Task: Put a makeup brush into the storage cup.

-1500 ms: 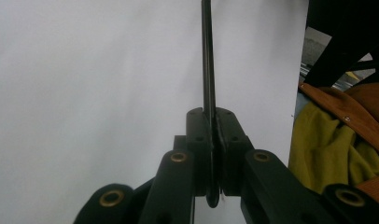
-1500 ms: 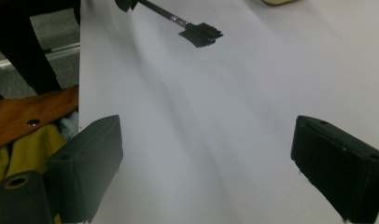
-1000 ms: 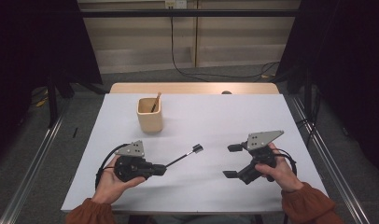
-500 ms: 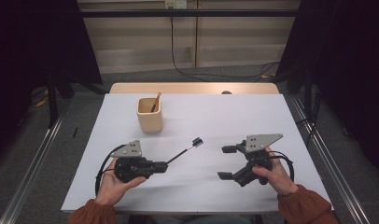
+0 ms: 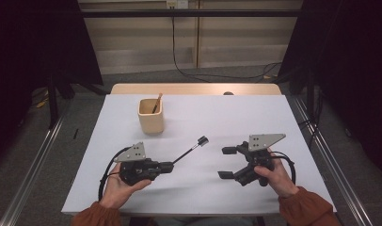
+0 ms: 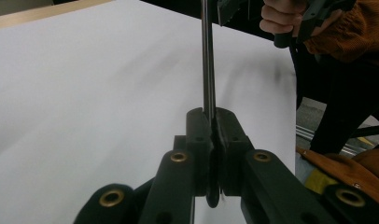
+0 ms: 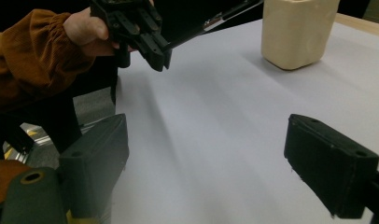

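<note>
My left gripper [image 5: 168, 165] lies on its side at the near left of the white table [image 5: 226, 113], shut on a thin black rod [image 5: 187, 153]. The rod slants toward the middle and ends in a small dark head [image 5: 202, 140]. In the left gripper view its jaws [image 6: 211, 126] pinch the rod [image 6: 207, 56], which runs straight ahead. My right gripper [image 5: 226, 163] is at the near right, pointing left. It is open with bare table between its pads [image 7: 206, 144], and its jaws have just been closing a little.
A cream cup [image 5: 150, 115] stands at the back left of the table with a wooden stick [image 5: 157, 102] leaning in it, and it also stands in the right gripper view [image 7: 297, 30]. Rails run along both sides of the table.
The rod's head has swung slightly farther from the person and to the right. The right gripper's jaws have drawn a little closer together and edged left.
</note>
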`<move>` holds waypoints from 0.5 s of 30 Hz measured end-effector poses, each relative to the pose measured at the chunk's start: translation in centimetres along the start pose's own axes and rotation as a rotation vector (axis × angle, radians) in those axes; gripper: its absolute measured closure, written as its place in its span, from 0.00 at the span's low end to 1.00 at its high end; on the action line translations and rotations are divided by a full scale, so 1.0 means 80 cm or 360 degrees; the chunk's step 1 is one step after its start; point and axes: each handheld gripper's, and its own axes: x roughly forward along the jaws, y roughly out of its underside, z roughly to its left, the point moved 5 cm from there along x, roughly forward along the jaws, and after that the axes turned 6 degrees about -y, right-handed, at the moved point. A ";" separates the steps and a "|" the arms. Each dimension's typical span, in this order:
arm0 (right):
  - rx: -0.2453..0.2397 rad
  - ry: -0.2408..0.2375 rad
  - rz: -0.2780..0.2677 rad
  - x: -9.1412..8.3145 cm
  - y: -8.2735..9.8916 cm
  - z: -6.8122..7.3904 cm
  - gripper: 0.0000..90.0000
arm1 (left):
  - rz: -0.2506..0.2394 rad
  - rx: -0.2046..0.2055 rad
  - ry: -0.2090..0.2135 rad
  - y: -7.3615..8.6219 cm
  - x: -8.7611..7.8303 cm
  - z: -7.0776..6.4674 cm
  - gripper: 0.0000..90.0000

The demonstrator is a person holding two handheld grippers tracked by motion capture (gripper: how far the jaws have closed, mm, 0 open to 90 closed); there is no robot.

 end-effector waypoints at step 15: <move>-0.0004 -0.0035 -0.0061 0.001 -0.014 0.001 0.17 | -0.0085 0.0024 0.0006 -0.016 0.010 -0.006 0.95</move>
